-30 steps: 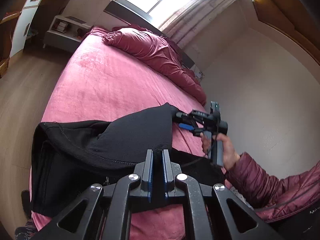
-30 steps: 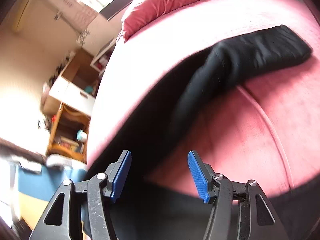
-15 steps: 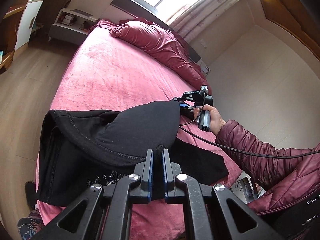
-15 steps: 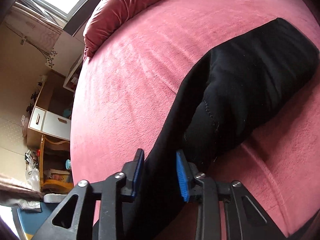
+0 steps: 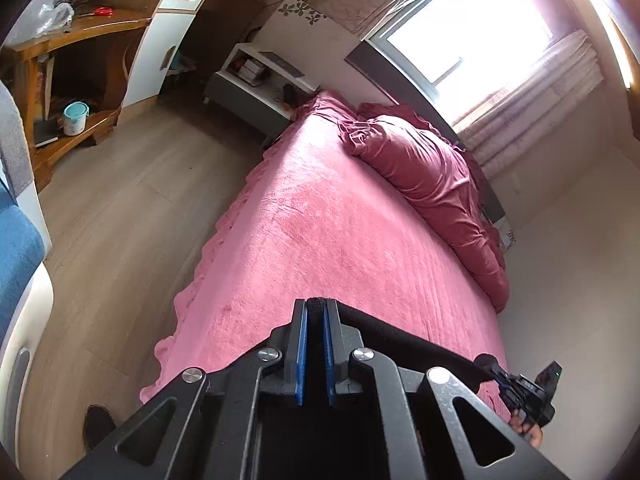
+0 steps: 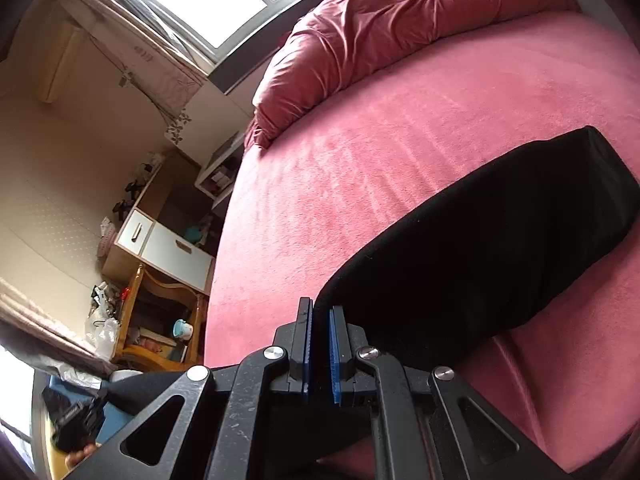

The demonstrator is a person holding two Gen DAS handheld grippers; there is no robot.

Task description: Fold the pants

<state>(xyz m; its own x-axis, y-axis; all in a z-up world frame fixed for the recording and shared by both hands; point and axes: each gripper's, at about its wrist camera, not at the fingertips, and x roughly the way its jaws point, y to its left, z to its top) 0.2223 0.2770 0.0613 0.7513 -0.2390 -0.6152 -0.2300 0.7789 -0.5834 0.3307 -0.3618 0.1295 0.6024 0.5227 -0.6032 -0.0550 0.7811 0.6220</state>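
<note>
Pinching black cloth on both sides: the left gripper (image 5: 314,344) has its blue pads nearly together with a thin edge of the pants (image 5: 408,344) caught at the tips; the right gripper (image 6: 320,354) is likewise clamped, cloth bunched at its right pad. From the left fingers a taut band of fabric runs off to the right and down, ending at the other tool low in that view. Long axis, then, lies between the two hands, held up off the bedspread (image 5: 320,240). In the right wrist view one leg trails forward and right, its hem resting flat on the pink. Judgement: both hands equally committed; the next move depends on carrying this stretched edge toward that far hem. Beyond: rumpled duvet (image 5: 424,176), bright window (image 5: 472,28), wooden desk (image 5: 80,40), plank floor (image 5: 132,216).
</note>
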